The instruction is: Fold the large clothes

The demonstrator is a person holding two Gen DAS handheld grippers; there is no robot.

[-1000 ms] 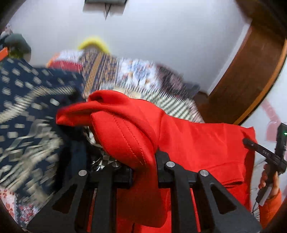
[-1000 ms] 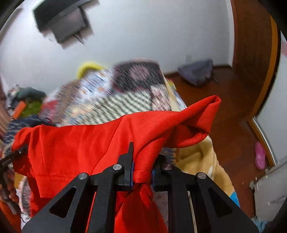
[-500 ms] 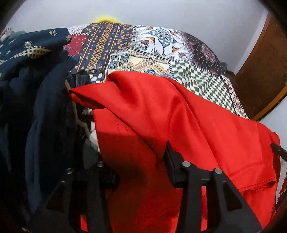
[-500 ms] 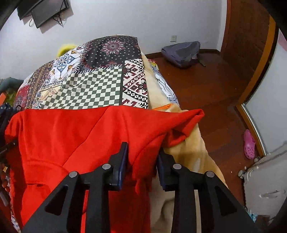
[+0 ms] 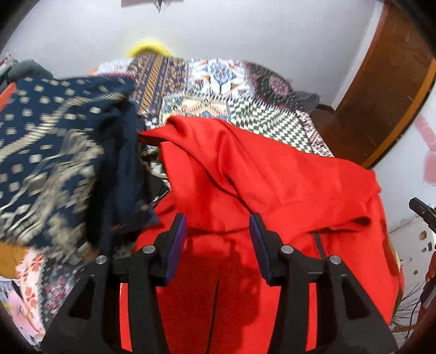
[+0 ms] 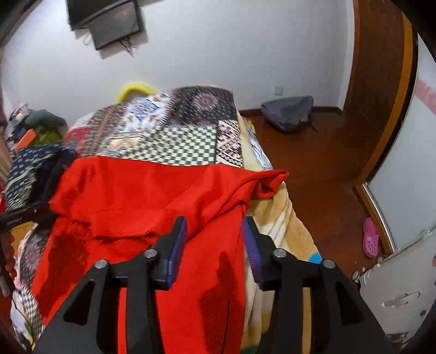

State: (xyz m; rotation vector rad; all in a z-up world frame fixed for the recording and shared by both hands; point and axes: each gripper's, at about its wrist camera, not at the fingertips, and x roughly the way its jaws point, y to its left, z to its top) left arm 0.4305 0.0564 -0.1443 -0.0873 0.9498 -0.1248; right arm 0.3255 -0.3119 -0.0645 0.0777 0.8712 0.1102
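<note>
in the left wrist view, the left gripper (image 5: 218,231) is standing at the lower middle of the frame, released: its jaws have just been opening, and the two blue pads are hanging apart above the red garment (image 5: 272,179) with no cloth pinched between them. the red garment is lying spread across the middle and lower right of the frame, folded over itself, on the patchwork bedspread (image 5: 218,81) that is showing in the upper middle. a dark blue patterned cloth (image 5: 49,152) is lying bunched at the left, touching the garment's upper left edge. a brown wooden door (image 5: 381,89) is filling the upper right, and a tip of the other gripper is peeking in at the right edge.

in the right wrist view, the right gripper (image 6: 215,237) is sitting at the lower middle, also let go: its jaws have just been opening, and the pads are standing apart over the red garment (image 6: 141,190), whose right edge is running down between them without being pressed. the garment is covering the centre and lower left of the frame, its right corner crumpled on a tan blanket (image 6: 283,217). the patchwork bedspread (image 6: 177,136) is lying above it. a grey bag (image 6: 288,111) is resting on the wooden floor at the upper right, a pink shoe (image 6: 370,241) at the right, and a dark screen (image 6: 106,21) is hanging on the wall at the upper left.
</note>
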